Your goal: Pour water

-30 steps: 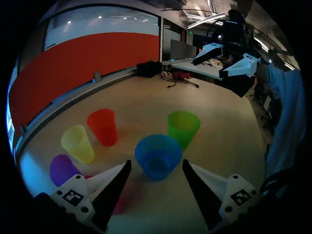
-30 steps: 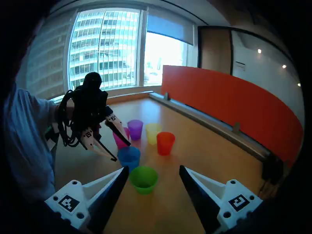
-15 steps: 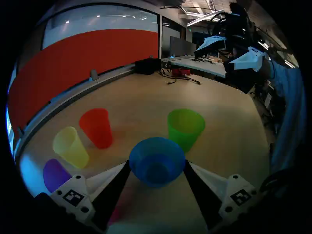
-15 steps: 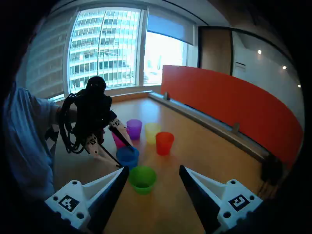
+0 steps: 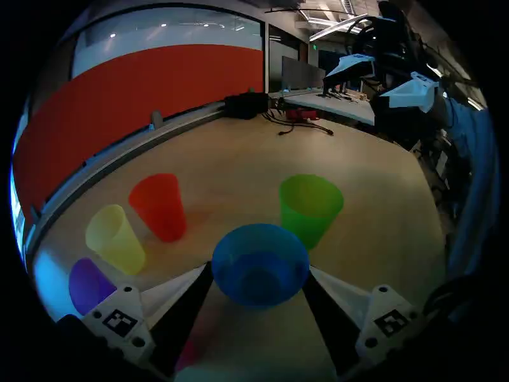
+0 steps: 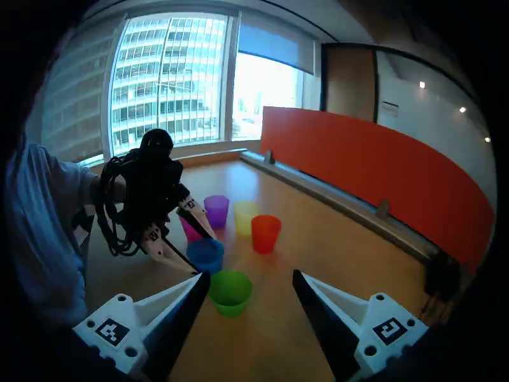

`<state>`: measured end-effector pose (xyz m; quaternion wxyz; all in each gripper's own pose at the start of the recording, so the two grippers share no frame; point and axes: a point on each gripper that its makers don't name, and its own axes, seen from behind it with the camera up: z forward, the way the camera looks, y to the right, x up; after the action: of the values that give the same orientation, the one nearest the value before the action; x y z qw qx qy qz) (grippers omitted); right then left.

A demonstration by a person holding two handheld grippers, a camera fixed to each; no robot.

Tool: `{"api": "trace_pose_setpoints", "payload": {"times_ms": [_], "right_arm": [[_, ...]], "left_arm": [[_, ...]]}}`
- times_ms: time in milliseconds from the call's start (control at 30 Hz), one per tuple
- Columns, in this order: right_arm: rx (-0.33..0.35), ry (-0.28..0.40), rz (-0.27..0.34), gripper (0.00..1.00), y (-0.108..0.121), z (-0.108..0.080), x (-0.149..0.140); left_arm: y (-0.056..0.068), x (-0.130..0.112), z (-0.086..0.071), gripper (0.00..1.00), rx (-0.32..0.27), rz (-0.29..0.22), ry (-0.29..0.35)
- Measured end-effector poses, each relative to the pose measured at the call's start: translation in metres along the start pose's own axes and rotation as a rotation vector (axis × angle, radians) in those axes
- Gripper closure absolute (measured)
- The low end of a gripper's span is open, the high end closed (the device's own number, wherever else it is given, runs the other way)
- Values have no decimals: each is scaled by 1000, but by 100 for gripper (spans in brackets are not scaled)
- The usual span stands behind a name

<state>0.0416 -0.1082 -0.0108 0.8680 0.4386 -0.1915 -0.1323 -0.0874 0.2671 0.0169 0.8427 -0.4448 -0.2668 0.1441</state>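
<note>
1. In the left gripper view, the left gripper [image 5: 256, 270] has its white jaws spread wide, one on each side of a blue plastic cup [image 5: 261, 283]. The cup stands upright on the pale wooden worktop [image 5: 362, 184]. Its rim overlaps both fingertips, but it is not possible to tell whether they press it.
2. Each finger carries a square black-and-white code tag [image 5: 119, 323].
3. A green cup [image 5: 310, 207] stands just behind the blue one, to its right. An orange-red cup [image 5: 159, 205], a yellow cup [image 5: 116, 237] and a purple cup [image 5: 89, 283] line up to the left.
4. Farther off in this view are a red partition [image 5: 140, 89] and a black box with cables [image 5: 245, 105]. The right gripper [image 5: 378, 79] is held high, well apart from the cups.
5. In the right gripper view, the right gripper [image 6: 250, 275] has its jaws open wide and holds nothing. The green cup sits just ahead between them.
6. This view looks toward tall windows [image 6: 168, 79] with a high-rise outside. A light-blue sleeve [image 6: 44, 235] is at the left, and a pink cup [image 6: 189, 229] stands partly behind the left gripper.
</note>
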Motion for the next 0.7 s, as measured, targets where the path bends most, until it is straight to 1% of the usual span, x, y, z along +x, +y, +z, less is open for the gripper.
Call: {"api": "trace_pose_setpoints", "payload": {"times_ms": [200,300,500,700], "right_arm": [[-2,-1,0,0,0,-1,-1],[-5,-1,0,0,0,-1,-1],[-10,4,-3,0,0,-3,3],[-10,6,-10,0,-3,-5,6]], "left_arm": [[4,3,0,13,-8,-15,10],[4,3,-2,13,-16,-20,9],[9,4,-8,13,-21,-8,14],[14,11,-16,13,-30,-8,38]]}}
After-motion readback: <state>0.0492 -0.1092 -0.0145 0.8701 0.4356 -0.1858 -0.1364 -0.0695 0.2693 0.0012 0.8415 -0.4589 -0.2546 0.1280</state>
